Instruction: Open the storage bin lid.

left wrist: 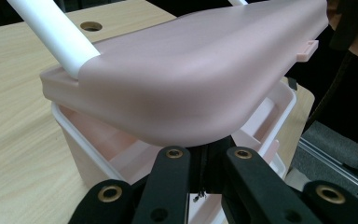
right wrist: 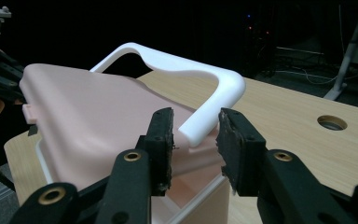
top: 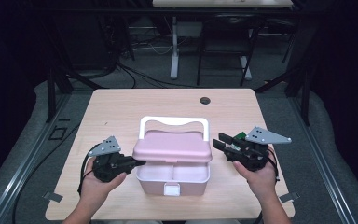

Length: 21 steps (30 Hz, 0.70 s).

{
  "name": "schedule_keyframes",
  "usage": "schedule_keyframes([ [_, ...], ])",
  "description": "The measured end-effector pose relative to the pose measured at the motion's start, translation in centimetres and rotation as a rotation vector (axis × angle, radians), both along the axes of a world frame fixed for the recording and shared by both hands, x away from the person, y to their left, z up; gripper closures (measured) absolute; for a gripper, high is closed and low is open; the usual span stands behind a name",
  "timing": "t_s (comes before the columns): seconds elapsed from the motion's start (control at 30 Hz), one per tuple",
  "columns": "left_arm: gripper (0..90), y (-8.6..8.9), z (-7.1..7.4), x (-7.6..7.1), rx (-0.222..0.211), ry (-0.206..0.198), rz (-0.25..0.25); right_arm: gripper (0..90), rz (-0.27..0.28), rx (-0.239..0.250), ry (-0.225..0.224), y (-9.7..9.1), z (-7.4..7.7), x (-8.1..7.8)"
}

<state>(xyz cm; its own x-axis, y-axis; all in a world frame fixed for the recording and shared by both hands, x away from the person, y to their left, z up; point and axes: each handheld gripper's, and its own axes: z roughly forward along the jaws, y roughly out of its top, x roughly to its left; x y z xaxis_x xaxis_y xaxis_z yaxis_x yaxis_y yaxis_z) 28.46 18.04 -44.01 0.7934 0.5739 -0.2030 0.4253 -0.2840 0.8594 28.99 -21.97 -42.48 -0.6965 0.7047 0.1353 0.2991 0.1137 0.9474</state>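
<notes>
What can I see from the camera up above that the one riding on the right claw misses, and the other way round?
From above: the person's hands, the right one, and the box's white front latch. From the right claw: its open pads up close, with the end of the white handle beyond the gap. Both show the pink lid raised over the box, the left claw at the lid's edge, and the table.

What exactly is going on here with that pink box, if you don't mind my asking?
A person works a gripper in each hand on a pink box on the table. The left gripper is shut under the lid, holding it raised. The right gripper stands open, apart from the box.
</notes>
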Motion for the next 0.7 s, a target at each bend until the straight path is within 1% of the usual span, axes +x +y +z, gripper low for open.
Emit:
schedule_keyframes([
  [0.1, 90.0, -0.1, 0.3, 0.1, 0.0, -0.007, 0.002, 67.1, -0.009, -0.008, -0.006, -0.3, -0.2, -0.7],
  [0.23, 90.0, -0.1, 0.5, 0.2, -0.003, -0.007, 0.003, 69.4, -0.014, -0.003, -0.006, -0.5, -0.7, -1.6],
  [0.27, 90.0, -0.1, 0.5, 0.3, -0.005, -0.006, 0.005, 70.4, -0.028, -0.01, -0.008, -0.5, -0.9, -1.8],
  [0.3, 90.0, -0.1, 0.5, 0.3, -0.006, -0.007, 0.006, 71.4, -0.006, 0.007, -0.004, -0.5, -1.1, -2.0],
  [0.33, 90.0, -0.1, 0.6, 0.3, -0.007, -0.006, 0.006, 72.1, -0.014, -0.002, 0.004, -0.3, -1.4, -2.2],
  [0.37, 90.0, -0.1, 0.6, 0.4, -0.008, -0.004, 0.008, 73.1, -0.002, -0.002, 0.007, -0.2, -1.7, -2.3],
  [0.47, 90.0, -0.1, 0.8, 0.4, -0.008, -0.009, 0.017, 76.1, 0.0, -0.038, 0.024, 0.6, -2.7, -2.6],
  [0.5, 90.0, -0.1, 0.8, 0.5, -0.007, -0.007, 0.015, 76.4, 0.0, -0.042, 0.025, 0.9, -3.0, -2.7],
  [0.57, 90.0, -0.1, 0.9, 0.5, -0.007, -0.007, 0.015, 77.9, 0.019, -0.051, 0.036, 1.4, -3.6, -2.8],
  [0.7, 90.0, -0.1, 1.0, 0.6, -0.009, -0.01, 0.015, 83.6, 0.039, -0.058, 0.041, 2.0, -4.4, -3.3],
])
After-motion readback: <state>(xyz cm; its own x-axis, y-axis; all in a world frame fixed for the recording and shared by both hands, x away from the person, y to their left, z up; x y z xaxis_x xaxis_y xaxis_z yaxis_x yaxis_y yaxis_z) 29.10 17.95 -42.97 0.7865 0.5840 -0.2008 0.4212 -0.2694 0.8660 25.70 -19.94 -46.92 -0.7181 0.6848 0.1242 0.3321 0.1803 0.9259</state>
